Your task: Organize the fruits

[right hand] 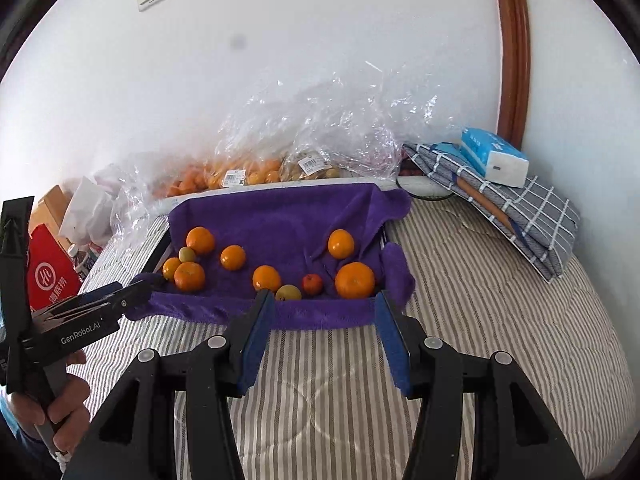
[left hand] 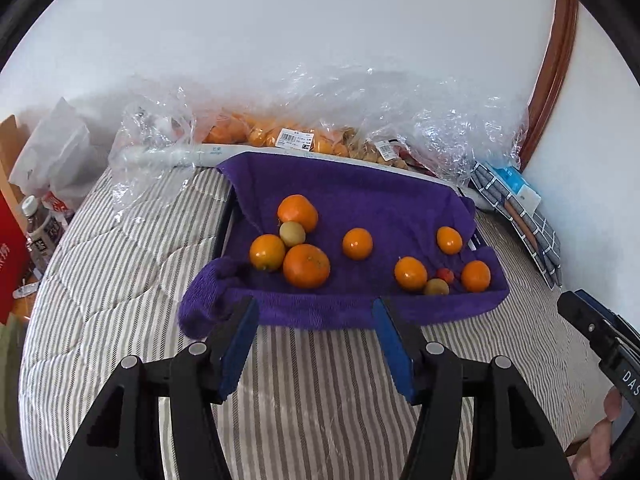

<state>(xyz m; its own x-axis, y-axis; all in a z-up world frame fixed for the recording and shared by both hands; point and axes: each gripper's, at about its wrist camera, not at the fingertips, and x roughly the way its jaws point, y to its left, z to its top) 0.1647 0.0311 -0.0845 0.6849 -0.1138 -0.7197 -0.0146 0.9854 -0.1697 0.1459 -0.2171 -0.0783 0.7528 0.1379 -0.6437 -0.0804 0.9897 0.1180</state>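
seven oranges (left hand: 306, 265), two yellow-green fruits (left hand: 292, 233), one small red fruit (left hand: 445, 275) on purple towel (left hand: 360, 196).

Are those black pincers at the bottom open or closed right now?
Open, both. The left gripper and the right gripper each show a wide gap between their blue pads, with striped bedding visible through it and nothing held.

You've open striped bed (left hand: 120, 280) before the purple towel (left hand: 360, 200); fruit (left hand: 306, 266) clusters left, plastic bags (left hand: 400, 112) block the back.
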